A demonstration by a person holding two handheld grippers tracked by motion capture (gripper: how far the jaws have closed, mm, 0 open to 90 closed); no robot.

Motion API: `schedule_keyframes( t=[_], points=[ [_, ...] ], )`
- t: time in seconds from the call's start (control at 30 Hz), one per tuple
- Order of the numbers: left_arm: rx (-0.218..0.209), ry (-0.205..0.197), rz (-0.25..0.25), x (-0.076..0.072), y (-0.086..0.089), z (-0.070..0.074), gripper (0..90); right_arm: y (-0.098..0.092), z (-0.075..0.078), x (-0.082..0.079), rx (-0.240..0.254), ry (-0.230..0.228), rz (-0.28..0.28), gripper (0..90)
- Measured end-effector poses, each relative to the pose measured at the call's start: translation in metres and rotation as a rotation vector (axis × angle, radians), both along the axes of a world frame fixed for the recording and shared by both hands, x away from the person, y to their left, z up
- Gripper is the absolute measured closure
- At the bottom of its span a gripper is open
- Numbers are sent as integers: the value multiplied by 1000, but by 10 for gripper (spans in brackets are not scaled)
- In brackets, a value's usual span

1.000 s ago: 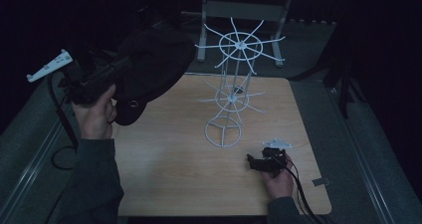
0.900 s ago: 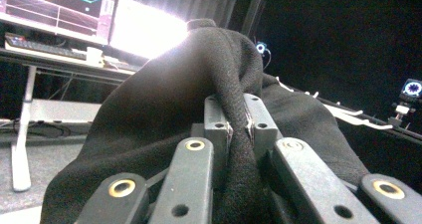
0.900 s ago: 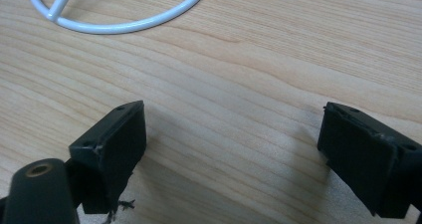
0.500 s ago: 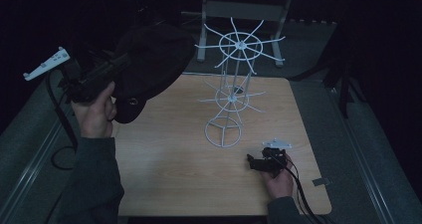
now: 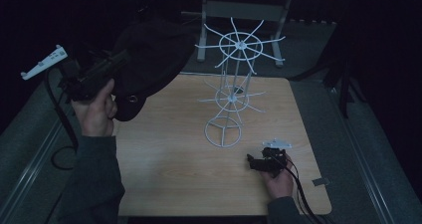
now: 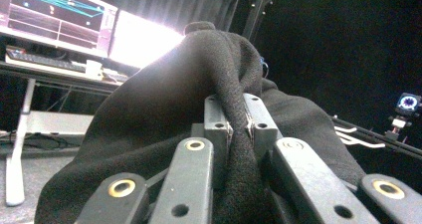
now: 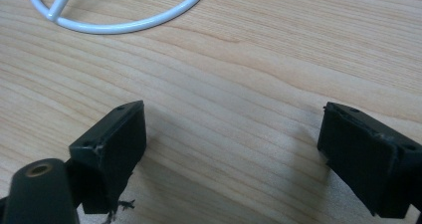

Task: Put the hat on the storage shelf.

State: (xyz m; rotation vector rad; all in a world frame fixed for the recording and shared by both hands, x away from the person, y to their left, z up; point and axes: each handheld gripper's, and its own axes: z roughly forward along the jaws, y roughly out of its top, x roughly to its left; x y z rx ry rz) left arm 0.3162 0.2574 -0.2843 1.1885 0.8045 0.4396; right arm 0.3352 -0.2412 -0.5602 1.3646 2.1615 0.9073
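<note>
A black knitted cap (image 5: pixel 149 59) hangs in the air over the table's left edge, pinched by my left gripper (image 5: pixel 117 62). In the left gripper view a fold of the black cap (image 6: pixel 164 109) is clamped between the two pads, with my left gripper (image 6: pixel 238 127) shut on it. A white wire rack (image 5: pixel 234 92) with spoked tiers stands on the wooden table (image 5: pixel 174 174). My right gripper (image 5: pixel 253 162) rests low on the table near the rack's ring base (image 7: pixel 114 25). In its own view my right gripper (image 7: pixel 234 144) stands open with only bare wood between its jaws.
Lit monitors (image 6: pixel 54 15) and a keyboard sit on a stand behind the cap. A grey metal frame (image 5: pixel 244 10) stands beyond the table's far edge. Cables trail from both grippers. A small grey tab (image 5: pixel 320 182) lies near the table's right front corner.
</note>
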Motion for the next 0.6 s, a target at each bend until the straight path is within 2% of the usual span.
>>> schedule_keyframes(
  t=[0.6],
  points=[
    [-28,-26,13,-1,-1,8,842,0,0,0,0,1,-1,115]
  ],
)
